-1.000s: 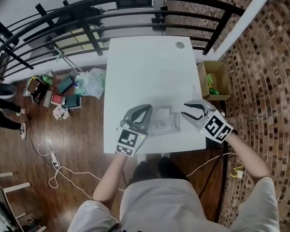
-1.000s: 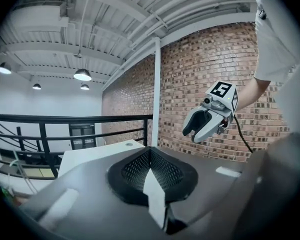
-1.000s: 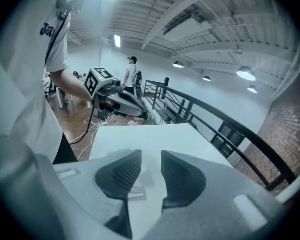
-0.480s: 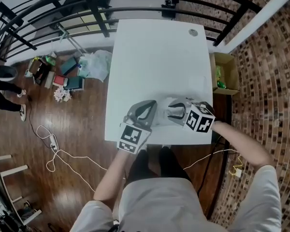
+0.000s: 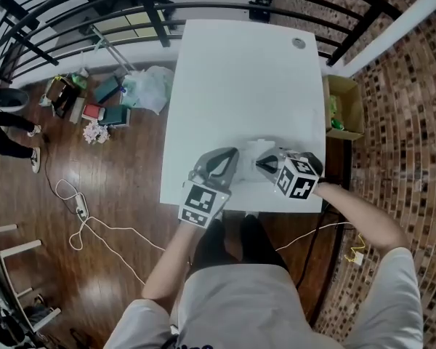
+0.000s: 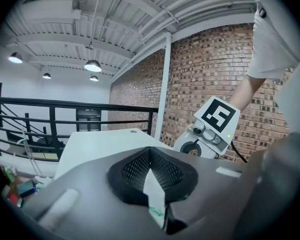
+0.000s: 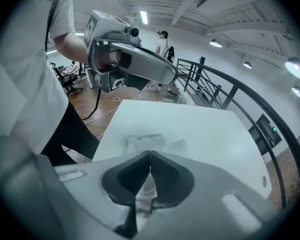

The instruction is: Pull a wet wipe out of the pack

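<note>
Low in the head view's centre, the crinkly clear-plastic wet-wipe pack [image 5: 252, 151] lies on the white rectangular table [image 5: 240, 78], mostly hidden between both grippers. The left gripper [image 6: 150, 153] is clamped on the pack's white edge. The right gripper [image 7: 150, 156] is closed on a white wipe fold [image 7: 146, 188], though the pinch itself is hard to make out.

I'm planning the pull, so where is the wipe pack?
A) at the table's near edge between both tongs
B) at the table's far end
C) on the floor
A: the pack lies at the near edge of the table, between the left tongs and the right tongs.
</note>
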`<action>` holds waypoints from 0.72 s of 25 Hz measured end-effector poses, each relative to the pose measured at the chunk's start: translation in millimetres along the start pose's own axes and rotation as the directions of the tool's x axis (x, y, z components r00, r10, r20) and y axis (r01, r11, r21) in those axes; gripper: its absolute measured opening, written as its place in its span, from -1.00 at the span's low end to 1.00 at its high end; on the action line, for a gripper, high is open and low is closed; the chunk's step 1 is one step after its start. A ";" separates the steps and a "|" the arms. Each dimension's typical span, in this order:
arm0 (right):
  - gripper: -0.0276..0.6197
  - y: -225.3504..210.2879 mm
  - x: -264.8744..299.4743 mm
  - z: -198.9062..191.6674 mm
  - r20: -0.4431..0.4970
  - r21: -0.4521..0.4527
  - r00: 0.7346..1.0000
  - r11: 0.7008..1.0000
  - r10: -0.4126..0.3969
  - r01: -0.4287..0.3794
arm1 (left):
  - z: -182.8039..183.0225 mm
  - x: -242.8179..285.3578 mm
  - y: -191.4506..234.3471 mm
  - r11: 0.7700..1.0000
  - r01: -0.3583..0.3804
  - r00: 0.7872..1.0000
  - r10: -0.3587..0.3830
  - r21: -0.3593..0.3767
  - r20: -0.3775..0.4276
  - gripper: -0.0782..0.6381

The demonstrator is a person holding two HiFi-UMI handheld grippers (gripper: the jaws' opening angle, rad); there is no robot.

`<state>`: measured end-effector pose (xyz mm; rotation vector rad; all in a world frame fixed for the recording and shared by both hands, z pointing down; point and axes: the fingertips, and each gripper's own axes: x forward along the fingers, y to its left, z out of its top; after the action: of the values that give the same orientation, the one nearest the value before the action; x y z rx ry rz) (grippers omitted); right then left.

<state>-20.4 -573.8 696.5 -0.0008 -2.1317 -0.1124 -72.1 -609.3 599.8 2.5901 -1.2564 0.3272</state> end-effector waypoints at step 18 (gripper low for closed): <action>-0.94 -19.0 -129.6 53.2 0.179 0.108 0.973 0.986 -0.144 0.126 | 28.4 9.0 -17.1 0.999 0.038 0.999 -0.039 0.036 0.029 -0.74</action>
<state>3.1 -582.7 557.3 0.1982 -2.3221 -0.0924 -50.5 -614.5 573.7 2.6551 -1.2192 0.3082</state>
